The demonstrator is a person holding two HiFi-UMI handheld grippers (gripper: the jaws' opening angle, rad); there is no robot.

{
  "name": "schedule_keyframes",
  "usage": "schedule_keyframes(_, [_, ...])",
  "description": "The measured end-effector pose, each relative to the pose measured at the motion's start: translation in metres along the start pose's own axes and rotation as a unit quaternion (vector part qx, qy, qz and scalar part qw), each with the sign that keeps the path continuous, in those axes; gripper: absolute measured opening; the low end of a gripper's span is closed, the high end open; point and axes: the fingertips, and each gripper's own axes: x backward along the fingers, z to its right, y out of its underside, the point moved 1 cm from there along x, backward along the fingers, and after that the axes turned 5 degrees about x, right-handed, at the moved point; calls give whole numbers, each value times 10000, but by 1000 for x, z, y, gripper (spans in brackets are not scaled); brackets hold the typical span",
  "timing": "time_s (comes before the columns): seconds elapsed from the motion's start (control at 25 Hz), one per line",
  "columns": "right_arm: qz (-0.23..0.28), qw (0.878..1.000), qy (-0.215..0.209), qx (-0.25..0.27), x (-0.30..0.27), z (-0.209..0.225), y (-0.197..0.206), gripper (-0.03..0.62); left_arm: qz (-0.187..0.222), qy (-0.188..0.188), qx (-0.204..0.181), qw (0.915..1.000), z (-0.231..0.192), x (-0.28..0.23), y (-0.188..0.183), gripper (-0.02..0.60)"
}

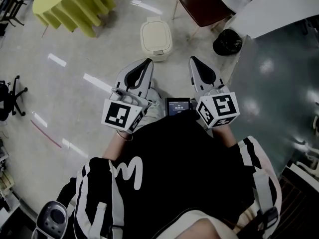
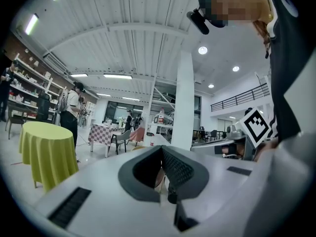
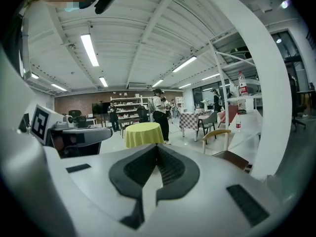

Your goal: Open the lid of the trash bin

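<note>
The cream trash bin [image 1: 155,39] stands on the floor, its lid down and flat, so the opening has not begun. Both tools are held well short of the bin, up at the person's chest and pointing out level across the room, which looks like a ready carry and not a reach. The left gripper [image 1: 147,62] has its jaws pressed together with nothing between them, and the right gripper [image 1: 193,60] is likewise closed and empty. A small screen device [image 1: 178,106] sits between the two, nearer the person than the bin.

The floor [image 1: 75,54] around the bin is pale, glossy and bare, mirroring the ceiling strip lights. Left of the bin stands a round table in a yellow-green cloth [image 1: 75,4]; right of it are a brown-seated chair [image 1: 204,6] and a black bag [image 1: 227,42]. The gripper views show a large hall with a white ribbed ceiling, shelving and other people far off.
</note>
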Motion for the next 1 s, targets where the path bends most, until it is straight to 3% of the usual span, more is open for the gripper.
schedule_keyframes(1.0, [37, 9999, 130, -8, -86, 47, -35, 3, -6, 41, -17, 10000, -72, -75, -26, 8])
